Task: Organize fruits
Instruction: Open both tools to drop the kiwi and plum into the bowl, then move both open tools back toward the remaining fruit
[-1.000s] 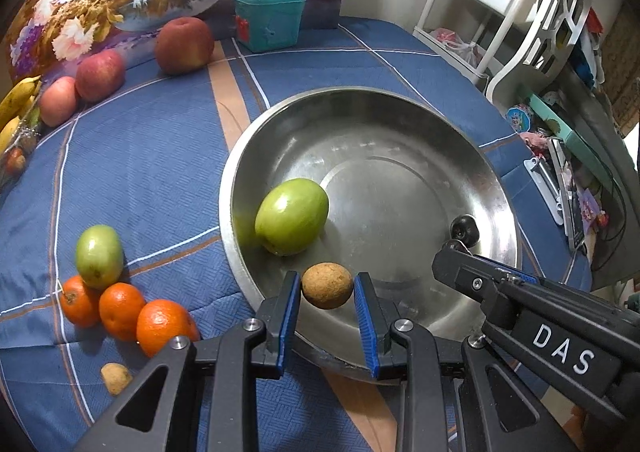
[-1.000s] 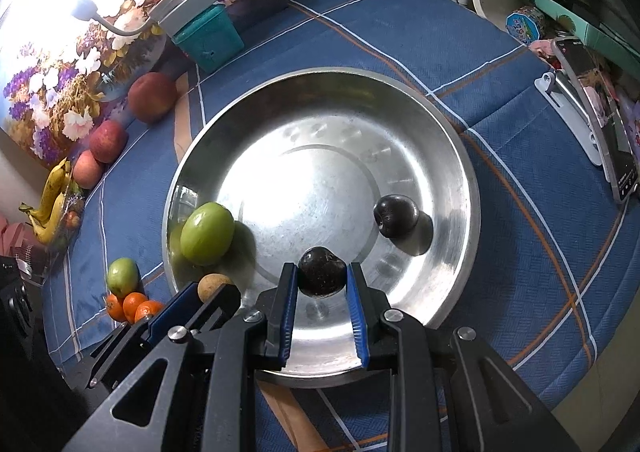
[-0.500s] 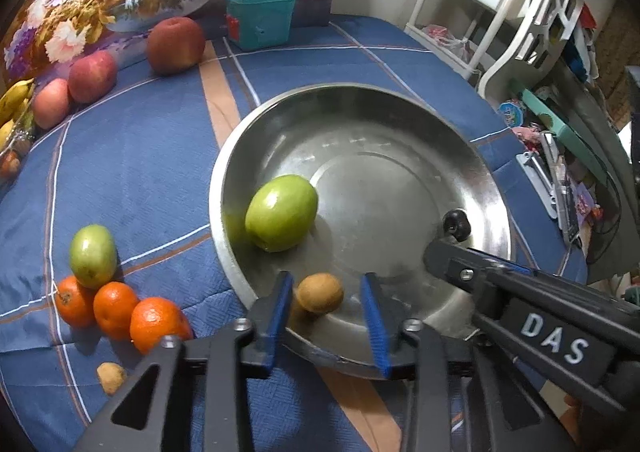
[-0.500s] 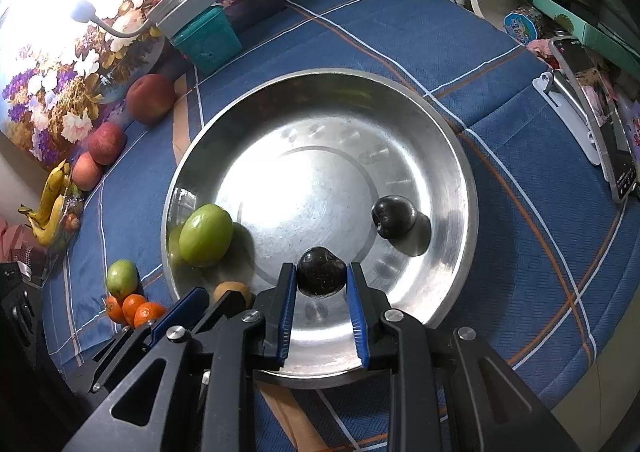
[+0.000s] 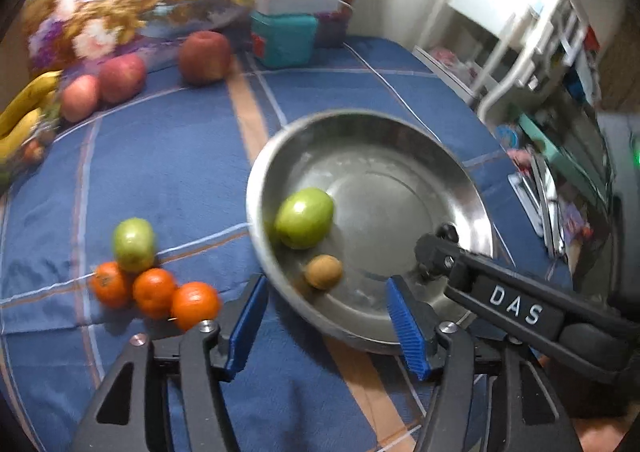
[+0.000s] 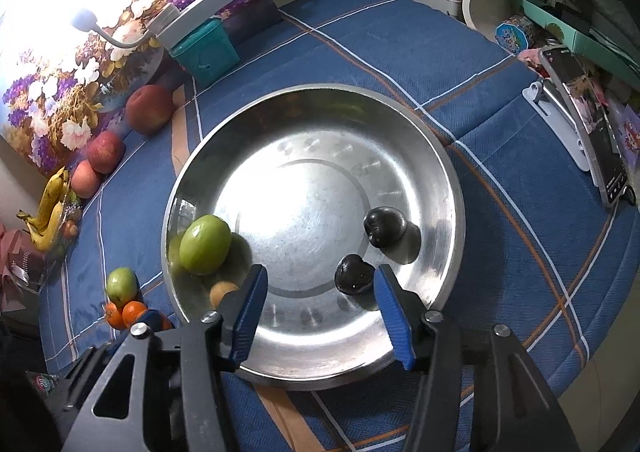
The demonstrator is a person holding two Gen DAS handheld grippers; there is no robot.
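A large steel bowl (image 6: 432, 156) stands on the blue cloth and also shows in the left wrist view (image 5: 460, 176). In it lie a green apple (image 6: 205, 239), a small brown kiwi (image 5: 323, 271) and two dark plums (image 6: 353, 274) (image 6: 385, 226). My left gripper (image 5: 326, 326) is open and empty over the bowl's near rim, just behind the kiwi. My right gripper (image 6: 318, 310) is open and empty, its right finger next to the nearer plum. Outside the bowl lie a second green apple (image 5: 134, 244) and three oranges (image 5: 154, 292).
Three red apples (image 5: 122, 78) and bananas (image 5: 20, 112) lie at the cloth's far left. A teal box (image 5: 284, 38) with a white power strip stands at the back before a flower painting. A phone on a stand (image 6: 584, 124) and clutter sit at the right edge.
Both grippers have opened. The left one let the kiwi fall into the bowl and drew back; the right one let go of the plum, which now rests in the bowl.
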